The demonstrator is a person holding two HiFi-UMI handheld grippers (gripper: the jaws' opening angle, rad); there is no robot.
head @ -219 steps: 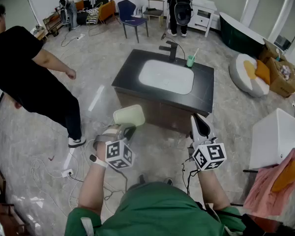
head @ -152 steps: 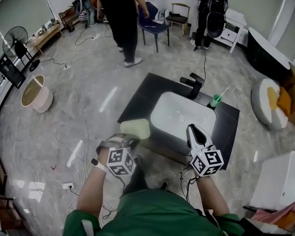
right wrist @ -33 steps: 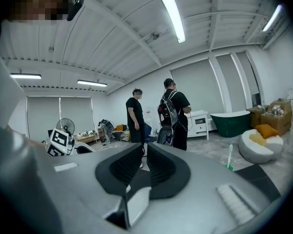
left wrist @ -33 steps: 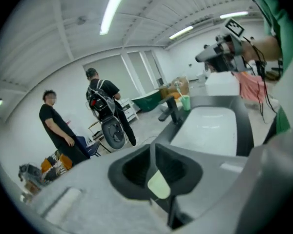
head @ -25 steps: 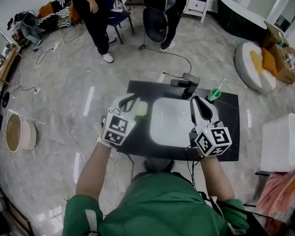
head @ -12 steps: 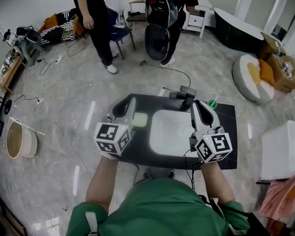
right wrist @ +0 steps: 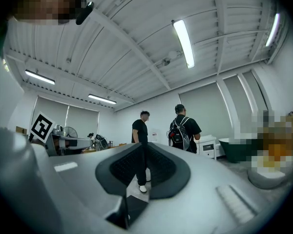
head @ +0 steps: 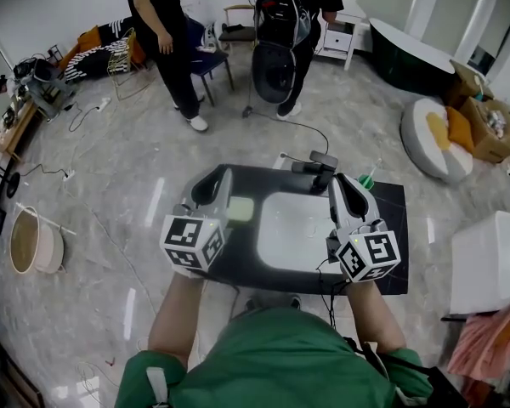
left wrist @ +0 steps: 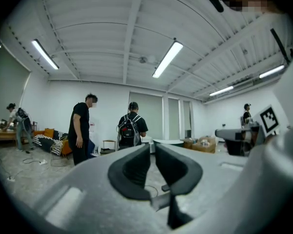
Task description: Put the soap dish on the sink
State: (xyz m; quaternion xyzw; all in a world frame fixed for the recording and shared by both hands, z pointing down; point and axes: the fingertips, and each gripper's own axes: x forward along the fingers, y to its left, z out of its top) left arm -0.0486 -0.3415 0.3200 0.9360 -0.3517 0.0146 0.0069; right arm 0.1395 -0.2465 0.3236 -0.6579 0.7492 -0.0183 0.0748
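The pale green soap dish [head: 240,208] lies on the dark counter [head: 393,228], just left of the white basin [head: 293,223]. My left gripper [head: 214,185] is held above the counter's left end, just left of the dish and apart from it. In the left gripper view its jaws [left wrist: 152,150] stand nearly together with nothing between them. My right gripper [head: 348,195] hovers over the basin's right side, shut and empty; the right gripper view [right wrist: 145,155] looks out at the room.
A black faucet [head: 321,164] and a green cup with a toothbrush [head: 367,180] stand at the counter's far edge. Two people [head: 166,41] [head: 293,24] stand beyond the sink. A white cabinet [head: 491,262] is at the right, a round basket [head: 34,240] at the left.
The left gripper carried the soap dish to the sink, set it on the counter and let go. In the last second it has lifted back off the dish.
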